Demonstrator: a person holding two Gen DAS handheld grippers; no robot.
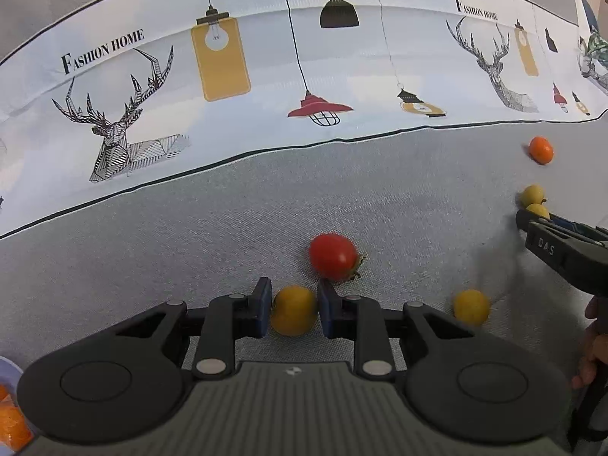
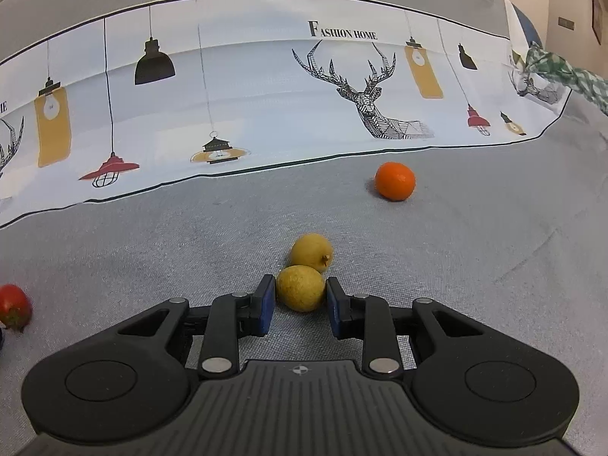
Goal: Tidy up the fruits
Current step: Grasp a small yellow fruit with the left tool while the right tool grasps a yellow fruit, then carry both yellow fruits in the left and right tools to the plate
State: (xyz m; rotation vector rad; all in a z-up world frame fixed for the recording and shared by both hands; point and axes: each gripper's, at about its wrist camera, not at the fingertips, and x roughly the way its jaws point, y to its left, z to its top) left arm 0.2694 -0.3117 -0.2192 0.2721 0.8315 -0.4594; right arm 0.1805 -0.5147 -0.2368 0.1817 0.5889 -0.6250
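Observation:
My left gripper (image 1: 294, 313) has its blue pads on both sides of a yellow fruit (image 1: 294, 315) that rests on the grey cloth; the pads touch it. A red tomato (image 1: 333, 256) lies just beyond it, and another yellow fruit (image 1: 471, 307) lies to the right. My right gripper (image 2: 300, 304) has its pads against the sides of a yellow lemon-like fruit (image 2: 300, 292) on the cloth. A second yellow fruit (image 2: 311, 252) touches it from behind. An orange (image 2: 394, 181) lies farther back right. The tomato also shows in the right wrist view (image 2: 13, 307).
A printed cloth with deer and lamps (image 1: 228, 87) covers the far side of the table. A pale bowl (image 1: 11, 372) holding orange fruit sits at the left wrist view's bottom left. A green checked cloth (image 2: 566, 72) hangs at far right. The right gripper shows in the left view (image 1: 562, 243).

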